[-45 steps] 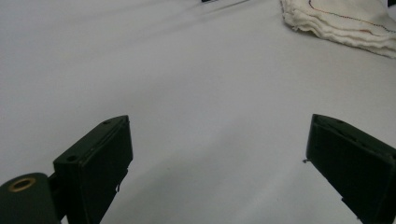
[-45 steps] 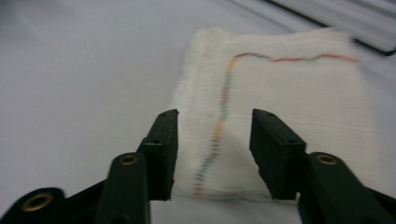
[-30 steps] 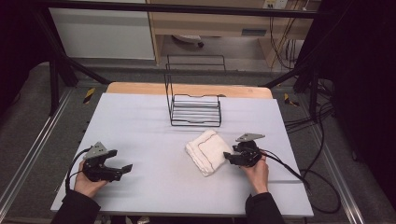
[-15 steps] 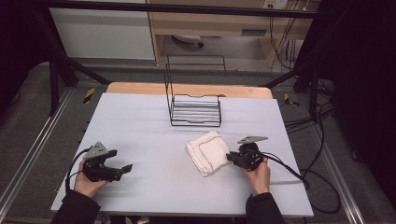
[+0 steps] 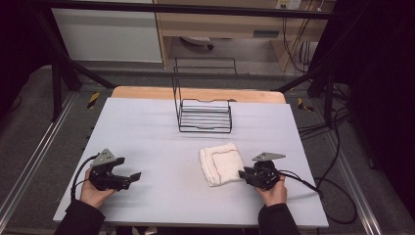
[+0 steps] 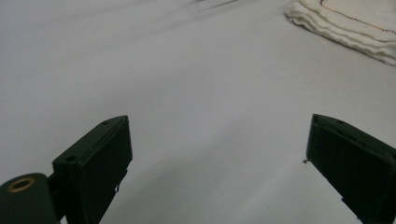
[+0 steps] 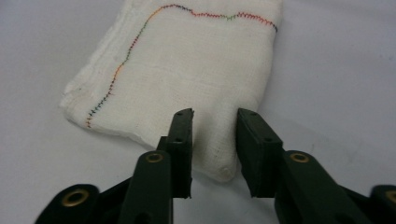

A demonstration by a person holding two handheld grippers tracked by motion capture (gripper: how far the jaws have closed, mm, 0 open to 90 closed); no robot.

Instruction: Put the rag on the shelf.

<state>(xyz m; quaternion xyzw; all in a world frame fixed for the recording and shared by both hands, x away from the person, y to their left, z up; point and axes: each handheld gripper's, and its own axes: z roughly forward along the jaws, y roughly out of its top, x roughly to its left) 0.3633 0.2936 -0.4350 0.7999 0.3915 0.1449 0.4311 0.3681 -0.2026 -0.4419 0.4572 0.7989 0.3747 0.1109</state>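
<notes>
A folded white towel (image 5: 221, 163) with a coloured stitched line lies flat on the white table (image 5: 147, 127), right of centre. My right gripper (image 5: 243, 175) sits at the towel's near right corner. In the right gripper view its jaws have just been opening, and the right gripper (image 7: 215, 126) stands a little apart around the towel (image 7: 187, 70) corner, pads not pressing on it. My left gripper (image 5: 136, 178) rests at the near left, wide open over bare table. The left gripper view shows the left gripper (image 6: 217, 154) holding nothing, and the towel (image 6: 355, 23) far off at top right.
A black wire rack (image 5: 204, 115) stands upright at the back middle of the table, beyond the towel. A wooden board (image 5: 147, 92) edges the far side. Cables (image 5: 313, 186) trail from the right gripper off the table's right edge.
My right gripper has drawn back a little toward the near edge and to the right, off the towel's side. The towel stays on the table. The left gripper has not moved.
</notes>
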